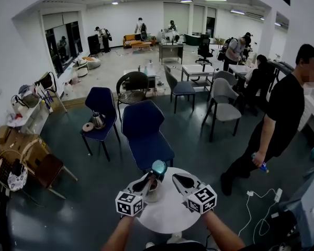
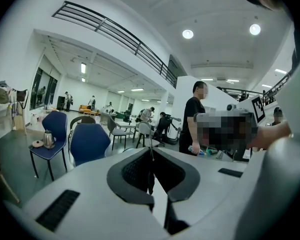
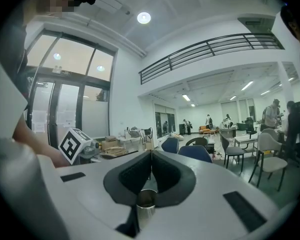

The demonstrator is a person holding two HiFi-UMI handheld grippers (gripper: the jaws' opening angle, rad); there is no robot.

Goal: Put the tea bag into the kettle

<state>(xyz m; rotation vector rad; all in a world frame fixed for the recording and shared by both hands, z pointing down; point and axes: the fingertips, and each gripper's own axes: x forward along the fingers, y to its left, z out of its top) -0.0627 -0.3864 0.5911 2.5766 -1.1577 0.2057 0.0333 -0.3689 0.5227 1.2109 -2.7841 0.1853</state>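
My left gripper [image 2: 151, 153] is closed, and a thin dark sliver is pinched between its pads. I take that to be the tea bag [image 2: 149, 181], though too little shows to be sure. In the head view its tip sits right over the kettle [image 1: 154, 191], so the bag looks close to where it must go. My right gripper [image 3: 151, 156] is closed on nothing. The kettle's open mouth lies just below and ahead of its tip, not touching.

The main risk is the release. I can't see the kettle from the left gripper view, so if I open while the tip is slightly off the mouth, the bag could land on the rim or drop onto the bench [image 1: 170, 213] beside it. The bag is light and may cling to one pad when I open. Shaking it loose could fling it wide.

The kettle is also unheld. A nudge from my left gripper on the way down could tip or slide it, or knock the teal round thing [image 1: 159, 167] just beyond it. My right gripper is near enough to bump the kettle too.
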